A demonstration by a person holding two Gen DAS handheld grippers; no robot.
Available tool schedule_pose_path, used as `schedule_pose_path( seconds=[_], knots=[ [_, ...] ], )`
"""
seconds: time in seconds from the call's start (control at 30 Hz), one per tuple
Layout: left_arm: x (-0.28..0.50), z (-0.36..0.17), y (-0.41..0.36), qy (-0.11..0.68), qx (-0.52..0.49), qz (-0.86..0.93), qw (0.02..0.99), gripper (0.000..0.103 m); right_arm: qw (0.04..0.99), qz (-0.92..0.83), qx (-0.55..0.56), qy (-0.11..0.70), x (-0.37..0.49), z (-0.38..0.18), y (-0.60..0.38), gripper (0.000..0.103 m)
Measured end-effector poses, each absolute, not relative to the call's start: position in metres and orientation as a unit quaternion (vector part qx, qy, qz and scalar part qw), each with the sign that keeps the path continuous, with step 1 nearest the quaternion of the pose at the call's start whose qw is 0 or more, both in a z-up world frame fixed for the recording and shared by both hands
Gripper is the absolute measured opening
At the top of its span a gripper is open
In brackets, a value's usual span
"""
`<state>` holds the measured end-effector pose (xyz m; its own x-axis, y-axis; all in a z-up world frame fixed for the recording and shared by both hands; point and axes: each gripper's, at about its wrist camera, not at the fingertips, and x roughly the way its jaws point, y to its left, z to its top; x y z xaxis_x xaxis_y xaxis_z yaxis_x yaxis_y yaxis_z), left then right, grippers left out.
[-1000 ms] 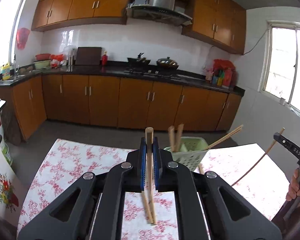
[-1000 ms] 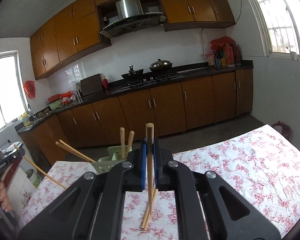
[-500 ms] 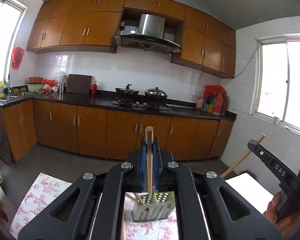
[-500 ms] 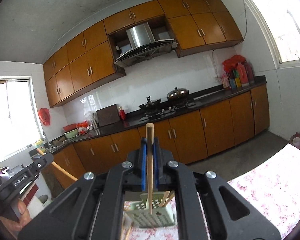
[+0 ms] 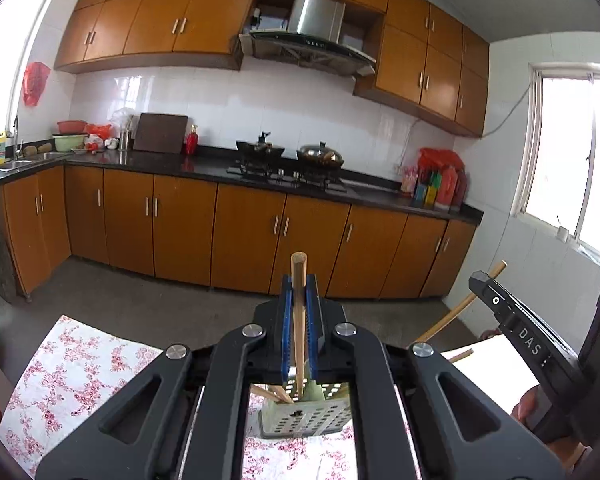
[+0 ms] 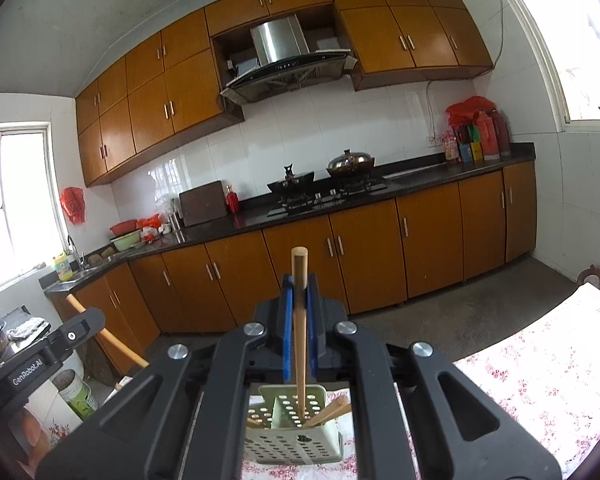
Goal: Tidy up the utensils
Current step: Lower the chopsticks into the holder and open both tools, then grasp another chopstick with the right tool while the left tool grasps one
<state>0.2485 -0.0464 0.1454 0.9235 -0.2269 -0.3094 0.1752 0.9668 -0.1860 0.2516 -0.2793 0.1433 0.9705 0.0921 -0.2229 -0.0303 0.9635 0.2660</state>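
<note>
My left gripper [image 5: 299,292] is shut on an upright wooden chopstick [image 5: 299,320], whose lower tip hangs over a pale green perforated utensil basket [image 5: 308,420] on the flowered tablecloth. Other chopsticks [image 5: 274,393] lean inside that basket. My right gripper [image 6: 299,292] is shut on a second upright chopstick [image 6: 299,320], its lower tip reaching into the same basket [image 6: 296,440], where more chopsticks [image 6: 332,410] lie slanted. Each view shows the other gripper at its edge: the right one [image 5: 512,324] and the left one [image 6: 40,360], both with a chopstick.
The table wears a white cloth with red flowers [image 5: 72,372], [image 6: 540,380]. Beyond its far edge lie grey floor [image 5: 140,296] and a run of orange cabinets [image 5: 244,236] under a black counter with a stove and pots [image 5: 292,156]. A hand [image 5: 540,408] holds the right gripper.
Both grippers have swung toward the basket, which went from beside the fingers to directly beneath them. Both views tilted up from the tablecloth to the kitchen wall. The chopsticks stay clamped.
</note>
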Motion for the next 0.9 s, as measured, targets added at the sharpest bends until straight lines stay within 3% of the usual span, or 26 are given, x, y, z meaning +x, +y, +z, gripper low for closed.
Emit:
schedule_pose_path(
  seconds=[0.23,0.53,0.9],
  knots=[
    [0.244,0.144,-0.040,0.182,-0.080,-0.094,0.976,0.007,0.984,0.019,0.137,0.115,0.228,0.137,-0.290,0.025],
    [0.214,0.157,-0.014,0.162,-0.088,-0.079,0.980,0.008,0.975,-0.044,0.164,0.145,0.168,0.103,-0.334,0.028],
    [0.210,0.063,0.030,0.271,-0.061,-0.025,0.960,0.008,0.902,-0.026,0.187,0.388,0.196,-0.053,-0.334,0.026]
  ],
)
